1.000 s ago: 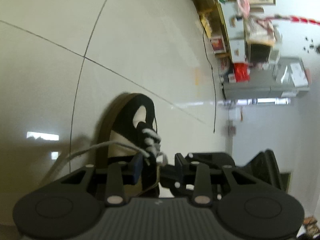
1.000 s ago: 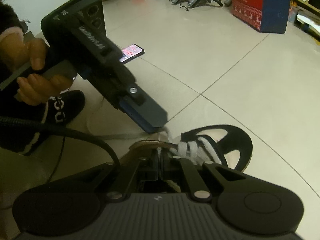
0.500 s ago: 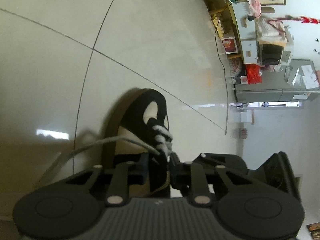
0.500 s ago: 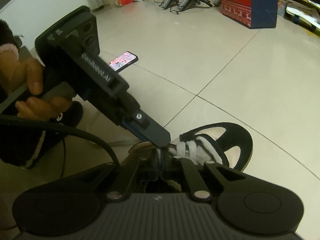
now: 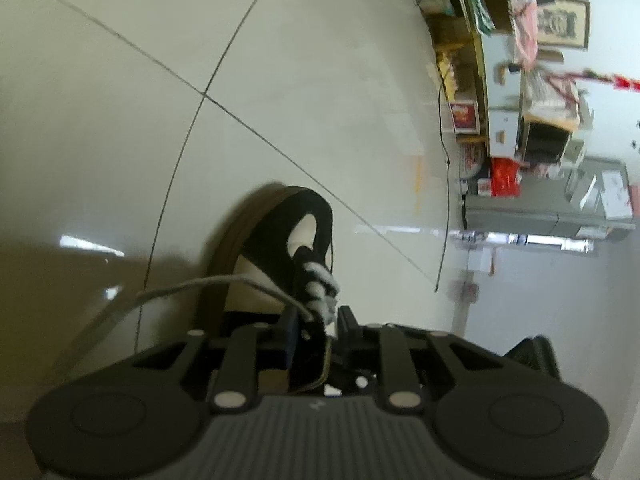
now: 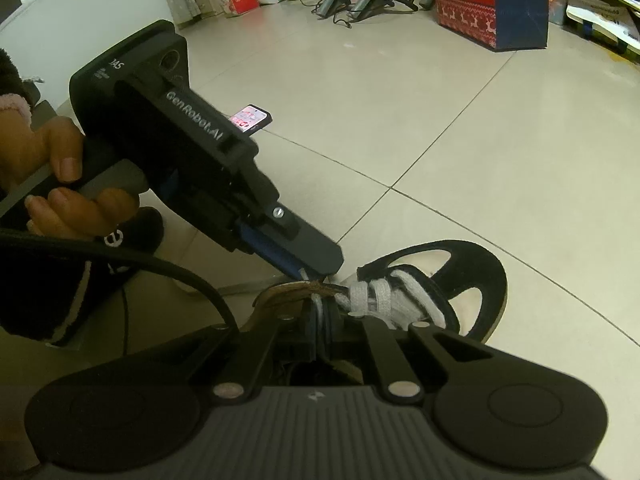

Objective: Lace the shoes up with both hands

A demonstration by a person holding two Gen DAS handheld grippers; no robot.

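Pale glossy floor tiles [image 6: 460,128] with thin dark grout lines cover the room. At the far side stand a red-and-navy "Merry Christmas" gift bag [image 6: 492,0], cartons and handheld devices on the floor; a smartphone [image 6: 252,118] with a lit screen lies flat on a tile. In the left wrist view, cluttered shelves [image 5: 500,92] and a grey cabinet [image 5: 544,208] line the wall.

A black-and-cream shoe [image 6: 432,280] with white laces rests on the floor, toe pointing away from both tools. The left gripper [image 6: 316,270], held in a hand [image 6: 68,188] with a dark sleeve and pink cuff, slants down to the shoe's upper edge beside the top lacing; its jaws stand narrowly apart with the side wall of the shoe opening between them, though whether the pads press on it cannot be told. A loose white lace end [image 5: 208,284] trails from there out across the tile. The right gripper [image 6: 320,322] has its jaws closed almost together, pinching a white lace strand [image 6: 317,308] at the tongue, just behind the crossed lacing.
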